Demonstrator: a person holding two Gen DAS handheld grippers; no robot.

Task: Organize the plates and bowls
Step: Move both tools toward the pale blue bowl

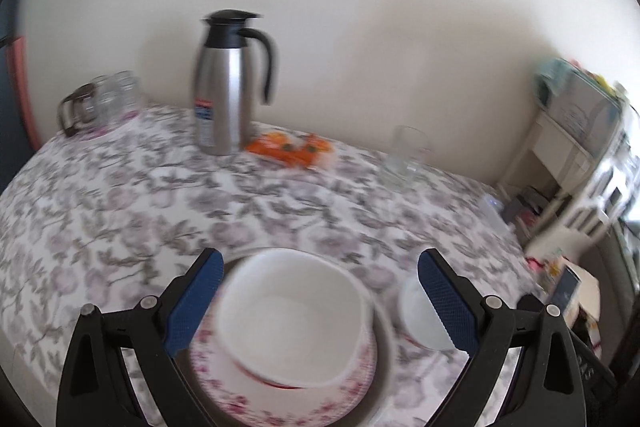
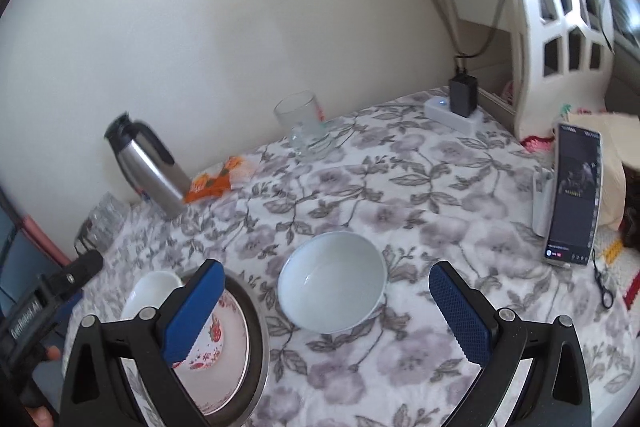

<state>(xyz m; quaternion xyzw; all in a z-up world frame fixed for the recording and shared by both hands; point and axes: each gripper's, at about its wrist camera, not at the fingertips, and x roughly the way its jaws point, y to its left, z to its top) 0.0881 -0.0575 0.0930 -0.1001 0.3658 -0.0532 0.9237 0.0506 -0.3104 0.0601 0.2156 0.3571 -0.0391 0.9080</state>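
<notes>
Blue pads of the right gripper (image 2: 326,293), spread wide and empty, frame the loose white bowl (image 2: 333,281) dead ahead, while the left gripper (image 1: 320,279), equally agape, hovers over the stacked bowl (image 1: 294,315).

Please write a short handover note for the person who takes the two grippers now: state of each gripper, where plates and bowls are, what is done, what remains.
Left gripper: open, empty, over the plate stack.
Right gripper: open, empty, facing the loose white bowl.
Stack: a large bowl sits on the floral plate, inside a dark-rimmed plate underneath.
Done: one bowl already on the plates.
Left: the loose white bowl stands alone on the tablecloth, right of the stack; probably it goes into the stacked bowl.
</notes>
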